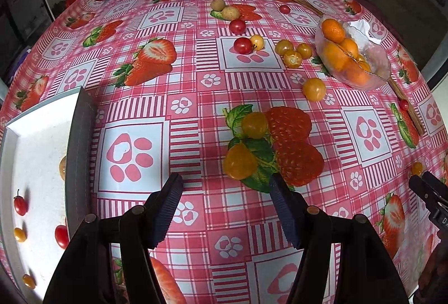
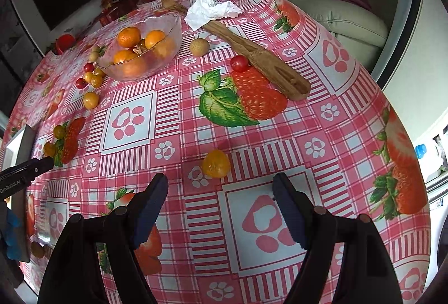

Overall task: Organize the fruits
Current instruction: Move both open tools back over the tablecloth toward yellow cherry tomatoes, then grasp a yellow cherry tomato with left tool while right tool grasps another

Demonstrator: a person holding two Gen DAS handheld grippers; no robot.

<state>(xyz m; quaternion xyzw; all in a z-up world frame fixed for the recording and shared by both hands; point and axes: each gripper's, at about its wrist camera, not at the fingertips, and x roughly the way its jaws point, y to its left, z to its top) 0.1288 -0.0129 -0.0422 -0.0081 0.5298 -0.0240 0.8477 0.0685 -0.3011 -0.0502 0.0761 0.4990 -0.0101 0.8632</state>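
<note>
We've got both hand-held grippers, left (image 1: 226, 189) and right (image 2: 221, 186), wide and empty; small round yellow-orange fruit (image 2: 216, 159) looks light, soft-skinned, roll-prone, so pinch gently across its middle.

Left claw (image 1: 226, 189) spread wide and empty, right claw (image 2: 221, 186) likewise, both angled downward

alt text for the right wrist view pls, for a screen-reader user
The open right gripper hovers over a pink strawberry-print tablecloth, with a yellow-orange cherry tomato just ahead of its fingertips. Farther back are a glass bowl of oranges, a wooden utensil, a crumpled tissue and scattered small fruits; the left gripper enters at the left edge.
</note>
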